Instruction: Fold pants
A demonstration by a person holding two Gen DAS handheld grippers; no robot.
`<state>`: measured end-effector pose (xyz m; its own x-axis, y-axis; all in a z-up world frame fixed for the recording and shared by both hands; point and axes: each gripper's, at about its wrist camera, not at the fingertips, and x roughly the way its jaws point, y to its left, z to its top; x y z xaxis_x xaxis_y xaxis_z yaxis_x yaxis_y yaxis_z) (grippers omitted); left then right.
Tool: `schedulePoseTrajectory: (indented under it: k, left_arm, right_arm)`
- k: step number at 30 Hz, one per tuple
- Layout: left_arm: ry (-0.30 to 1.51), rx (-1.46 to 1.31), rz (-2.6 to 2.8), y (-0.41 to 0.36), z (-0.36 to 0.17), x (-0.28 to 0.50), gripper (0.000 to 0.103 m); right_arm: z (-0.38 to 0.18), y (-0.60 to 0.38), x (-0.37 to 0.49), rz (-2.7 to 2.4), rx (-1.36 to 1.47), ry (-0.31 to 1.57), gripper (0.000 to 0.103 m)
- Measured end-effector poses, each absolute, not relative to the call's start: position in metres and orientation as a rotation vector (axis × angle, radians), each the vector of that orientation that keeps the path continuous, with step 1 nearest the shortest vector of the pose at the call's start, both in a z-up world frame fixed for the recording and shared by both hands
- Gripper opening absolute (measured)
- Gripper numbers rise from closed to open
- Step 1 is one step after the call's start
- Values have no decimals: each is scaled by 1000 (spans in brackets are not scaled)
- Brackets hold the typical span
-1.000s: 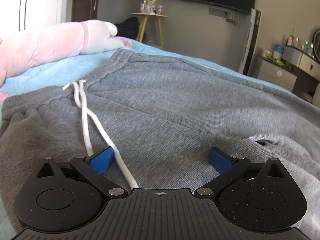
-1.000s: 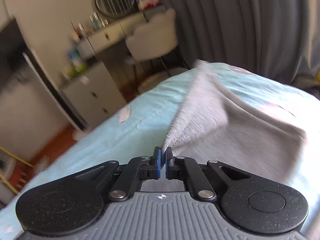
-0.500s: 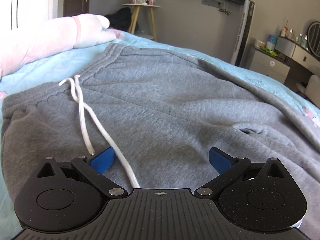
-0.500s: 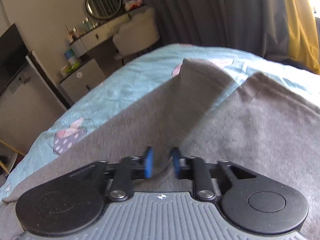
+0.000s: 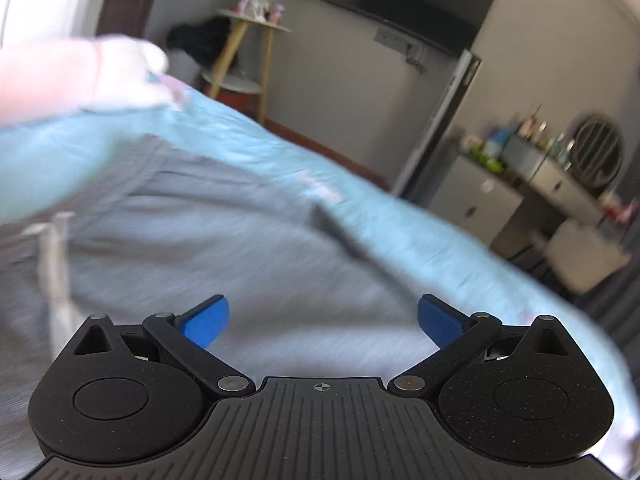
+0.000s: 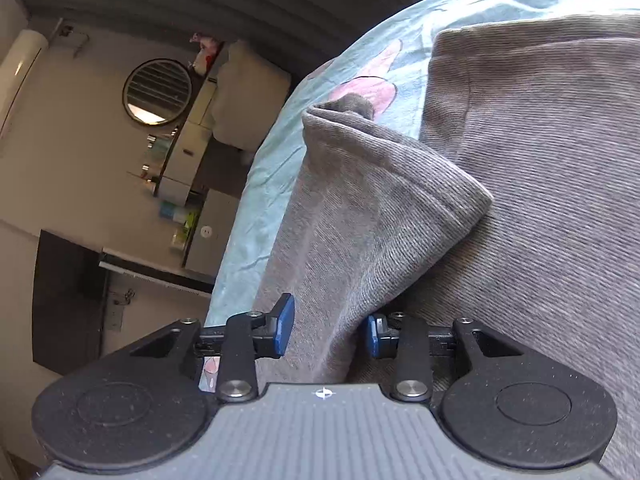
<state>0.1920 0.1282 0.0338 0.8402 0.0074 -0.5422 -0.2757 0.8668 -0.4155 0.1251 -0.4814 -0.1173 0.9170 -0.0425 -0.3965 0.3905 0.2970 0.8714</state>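
Observation:
Grey sweatpants [image 5: 240,264] lie spread on a light blue bed sheet [image 5: 420,240]; their white drawstring [image 5: 52,264] shows blurred at the left. My left gripper [image 5: 320,320] is open and empty, just above the waist area. In the right wrist view one pant leg [image 6: 372,216] lies folded over the other leg [image 6: 560,200], its hem end pointing away. My right gripper [image 6: 326,330] is open, its blue pads either side of the folded leg's fabric without pinching it.
A pink plush toy [image 5: 80,76] lies on the bed at the far left. Beyond the bed stand a small wooden side table [image 5: 248,52], a wall TV [image 5: 400,8], a dresser with a round mirror [image 6: 158,92] and a white chair [image 5: 584,256].
My right gripper has opened and let go of the pant leg, which now lies over the other leg; the view has rolled sideways. My left gripper has lifted and swung right, still open.

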Motion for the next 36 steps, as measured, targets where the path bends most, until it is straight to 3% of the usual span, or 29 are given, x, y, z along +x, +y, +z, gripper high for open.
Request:
schedulePoseTrajectory:
  k: [2,5,6,8,12,16,22,25,36]
  left_arm:
    - [575,-576,109,129,39,223,103]
    - [622,-621,94,128,37,271,101]
    - [643,-625,96,127,34,285,98]
    - [700,-639,98,126,25,312,80]
    - [793,-755,140,133,-2,350,72]
    - [790,-830,181,145,-20,367,70]
    - [817,-895,138,147,-38,381,38]
    - [862,-874,149,145,-42,385,8]
    - [695,-632,32,131,35,294,7]
  right_arm:
    - [-122,-481,129,-294,1250,340,10]
    - [-124,-486,132,-282,1238,365,10]
    - [-123,-487,133,-278,1221,372,10]
    - [-122,-488,135,-275,1193,381,10]
    - [-125,-492,136,-268,1204,374,10]
    - [-126,-495,129,-265,1186,375,9]
    - [-128,-496,130,-266,1203,348,10]
    - [-130,-497,130,-259,1216,323,13]
    - [-99,-494,109,-300,1100,206,5]
